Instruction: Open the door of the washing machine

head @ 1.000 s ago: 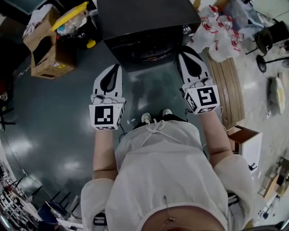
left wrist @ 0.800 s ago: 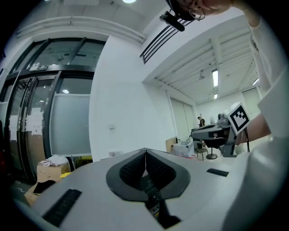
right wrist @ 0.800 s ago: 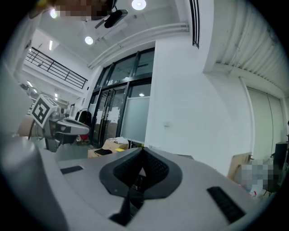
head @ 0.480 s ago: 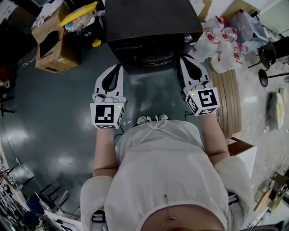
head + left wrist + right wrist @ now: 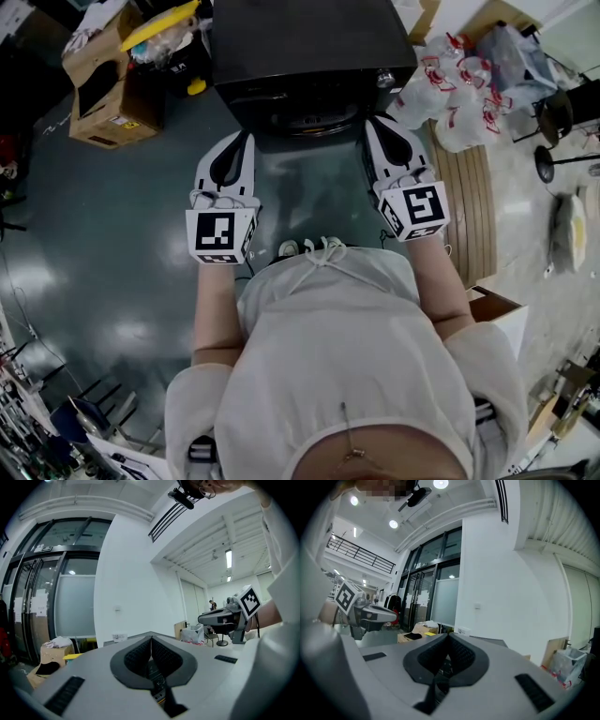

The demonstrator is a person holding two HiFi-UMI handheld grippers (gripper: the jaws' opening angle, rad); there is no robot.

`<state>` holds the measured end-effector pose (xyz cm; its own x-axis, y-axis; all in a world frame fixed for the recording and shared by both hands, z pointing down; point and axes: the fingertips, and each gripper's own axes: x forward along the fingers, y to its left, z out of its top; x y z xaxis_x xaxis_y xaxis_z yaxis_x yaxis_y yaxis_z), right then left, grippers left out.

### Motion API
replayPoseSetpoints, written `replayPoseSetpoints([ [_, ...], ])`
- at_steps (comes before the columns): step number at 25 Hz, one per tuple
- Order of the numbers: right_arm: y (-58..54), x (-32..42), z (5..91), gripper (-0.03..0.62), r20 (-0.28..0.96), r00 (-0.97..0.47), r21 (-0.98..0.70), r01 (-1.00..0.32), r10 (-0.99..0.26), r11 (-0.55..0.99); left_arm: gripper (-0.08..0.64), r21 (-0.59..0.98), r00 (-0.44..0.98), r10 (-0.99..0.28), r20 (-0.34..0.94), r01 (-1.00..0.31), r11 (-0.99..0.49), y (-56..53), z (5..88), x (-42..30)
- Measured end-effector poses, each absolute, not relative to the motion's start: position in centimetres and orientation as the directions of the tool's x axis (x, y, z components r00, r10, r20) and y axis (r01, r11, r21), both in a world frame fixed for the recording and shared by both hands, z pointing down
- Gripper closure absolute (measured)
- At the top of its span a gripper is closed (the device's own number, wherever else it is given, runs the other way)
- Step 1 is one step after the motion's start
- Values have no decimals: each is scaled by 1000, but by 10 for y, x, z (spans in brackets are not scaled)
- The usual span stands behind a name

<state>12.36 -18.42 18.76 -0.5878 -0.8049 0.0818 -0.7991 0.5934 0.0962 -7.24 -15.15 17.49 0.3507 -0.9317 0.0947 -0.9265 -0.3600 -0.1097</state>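
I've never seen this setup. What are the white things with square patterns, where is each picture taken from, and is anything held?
No robot: a person holds a two-jaw tool in each hand, the left gripper and the right gripper; the patterned cubes belong to them. One picture comes from a camera on the person's head, looking down; the other two cameras ride on the grippers, looking along their jaws. Both pairs of jaws are closed on nothing. Ahead stands the black washing machine, untouched. On the floor, a cardboard box sits left, white plastic bags right.
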Motion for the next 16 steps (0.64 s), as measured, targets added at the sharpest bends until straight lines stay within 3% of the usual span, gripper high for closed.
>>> replayPoseSetpoints([
  [16,-185,129,180,592,51,-592,104,-798,-804,594,538,-99,343,-934,94,-931,-352,-157,173,-66],
])
